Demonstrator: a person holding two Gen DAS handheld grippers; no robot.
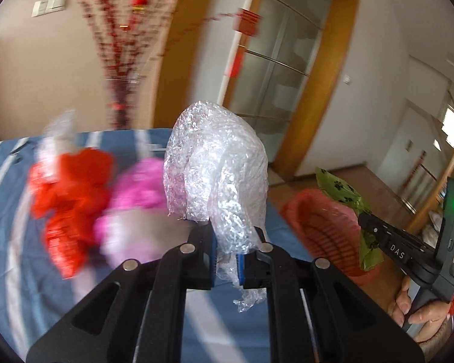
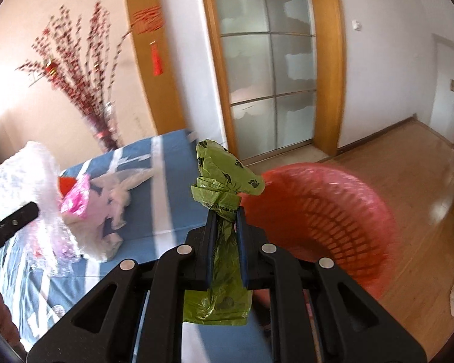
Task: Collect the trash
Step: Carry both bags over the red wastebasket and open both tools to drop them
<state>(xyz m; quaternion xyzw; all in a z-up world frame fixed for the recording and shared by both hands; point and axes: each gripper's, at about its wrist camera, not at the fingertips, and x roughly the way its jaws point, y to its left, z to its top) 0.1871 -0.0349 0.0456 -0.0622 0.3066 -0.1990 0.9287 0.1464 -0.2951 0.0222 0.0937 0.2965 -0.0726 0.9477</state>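
The left gripper (image 1: 227, 242) is pinched on a crumpled wad of clear bubble wrap (image 1: 218, 169), its blue-padded fingers pressed against the lower tail of the wad while the bulk billows up above the fingertips and a loose scrap hangs down between them. The right gripper (image 2: 225, 227) is clamped on a twisted green bag (image 2: 224, 178) printed with dark paw marks (some lettering runs along its knot, too small to read); the bag's puffed top stands above the fingertips and its flat tail trails down between the fingers. Taking the red basket (image 2: 333, 211) as the landmark: it is a latticed plastic basket that appears to have a thin pinkish liner, just off the corner of the blue striped bed (image 2: 166, 163), over the wooden floor. The green bag is held just left of the basket's rim, at about rim height. In the left wrist view the same basket (image 1: 320, 220) sits to the right of the bubble wrap, with the right gripper (image 1: 363, 217) and its green bag (image 1: 342, 190) at the basket's far side. Well left of the basket, on the bed, lie a red plastic bag (image 1: 63, 205) and a pink one (image 1: 136, 199), both blurred; a white bag (image 2: 121, 193) lies beside them.
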